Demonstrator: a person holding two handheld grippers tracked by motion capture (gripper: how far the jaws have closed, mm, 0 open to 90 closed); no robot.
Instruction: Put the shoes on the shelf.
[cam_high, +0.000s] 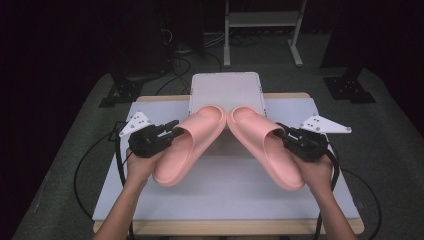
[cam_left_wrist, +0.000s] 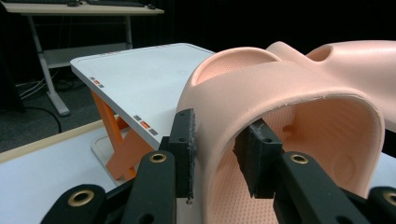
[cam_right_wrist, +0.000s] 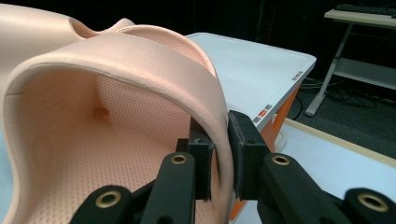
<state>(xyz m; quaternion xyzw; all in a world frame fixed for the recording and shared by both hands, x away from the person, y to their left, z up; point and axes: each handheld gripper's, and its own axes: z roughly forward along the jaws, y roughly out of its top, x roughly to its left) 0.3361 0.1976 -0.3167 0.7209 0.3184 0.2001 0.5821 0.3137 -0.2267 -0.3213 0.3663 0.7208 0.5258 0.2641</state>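
two pink slide sandals are held above a white table (cam_high: 225, 192), one by each hand-held gripper. the left gripper (cam_high: 172, 134) is clenched on the outer side of the strap of the left sandal (cam_high: 187, 145); in the left gripper view its two black jaws are seen pinching the strap wall of that sandal (cam_left_wrist: 299, 98), one pad outside and one inside the foot opening. the heel of this sandal extends back and below the gripper toward the person, while the toe points ahead and inward. the right gripper (cam_high: 283, 135) is likewise clenched on the outer strap edge of the right sandal (cam_high: 260, 145); in the right gripper view the thin strap edge of that sandal (cam_right_wrist: 116, 60) is squeezed between its pads, with the dotted footbed seen to the left of the jaws. the toes of both sandals meet just ahead of the grippers, between them, over the near edge of a slanted white board (cam_high: 226, 90) on an orange stand (cam_left_wrist: 116, 149). the hands (cam_high: 140, 165) are seen gripping the tools from below.
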